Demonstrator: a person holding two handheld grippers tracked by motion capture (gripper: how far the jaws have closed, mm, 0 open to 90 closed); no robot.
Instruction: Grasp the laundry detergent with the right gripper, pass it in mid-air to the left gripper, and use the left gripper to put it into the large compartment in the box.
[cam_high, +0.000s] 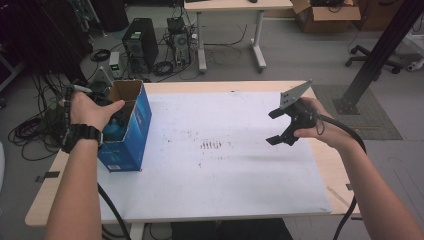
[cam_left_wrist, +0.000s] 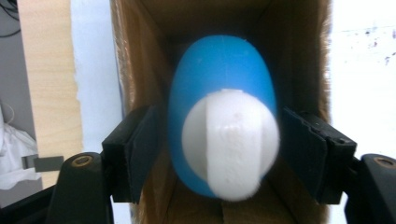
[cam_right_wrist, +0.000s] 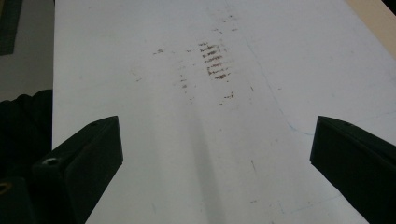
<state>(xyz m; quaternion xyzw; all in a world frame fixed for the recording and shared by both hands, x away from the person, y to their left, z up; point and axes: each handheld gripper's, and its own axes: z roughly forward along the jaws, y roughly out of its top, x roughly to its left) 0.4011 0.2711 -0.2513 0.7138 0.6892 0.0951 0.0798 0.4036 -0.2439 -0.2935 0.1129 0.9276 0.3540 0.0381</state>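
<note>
Inside the blue carton (cam_high: 131, 131) at the table's (cam_high: 225, 195) left edge, the left gripper (cam_left_wrist: 219, 144) stands slightly open around a blue egg-shaped toy (cam_left_wrist: 219, 79), pads seemingly clear; it looks light, stiff, slippery, best pinched across its white knob (cam_left_wrist: 231, 144); the right gripper (cam_right_wrist: 215, 154) hovers wide open, empty.

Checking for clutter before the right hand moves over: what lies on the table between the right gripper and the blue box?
Nothing: in the high view, bare white table with dark smudges separates the right gripper from the blue box.

Blue-and-white bottle (cam_left_wrist: 223, 126) inside blue box (cam_high: 134, 134)
</note>
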